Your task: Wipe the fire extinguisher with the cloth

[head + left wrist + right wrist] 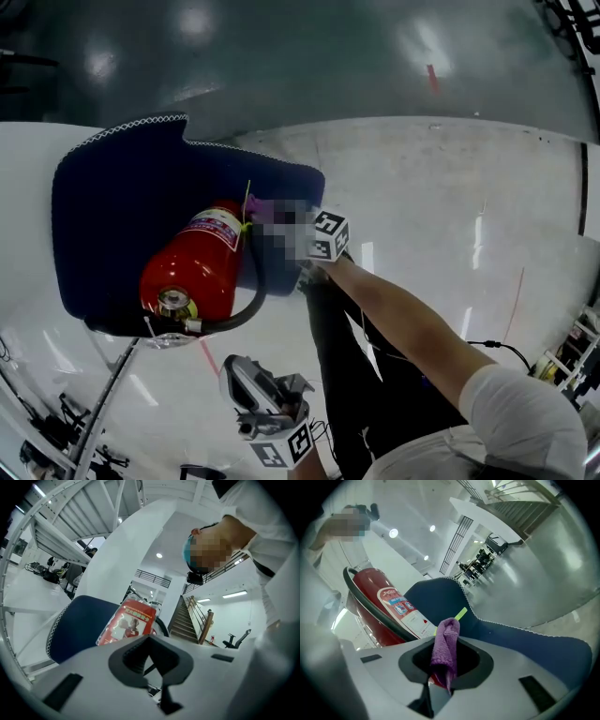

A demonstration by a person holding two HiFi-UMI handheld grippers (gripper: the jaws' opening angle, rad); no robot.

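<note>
Nearest the person, low and short of the desk's edge, the left gripper (158,667) has its jaws together with nothing between them; it points toward the extinguisher but is well apart from it. Further out, at the end of the stretched right arm, the right gripper (440,677) is pinched on a bunched purple cloth (446,644), whose free end stands up from the jaws just beside the extinguisher's label. Whether the cloth touches the cylinder cannot be told.

Beyond it, the red fire extinguisher (192,267) lies on its side on a navy mat (103,206), valve end toward the person, its black hose (246,300) curving along the near side. The mat is on the white desk (422,206), with a glossy grey floor (281,56) past it.

My reading is that wiping is at or near its start: the cloth is gripped and brought up to the body, and most of the red surface is left to cover.
</note>
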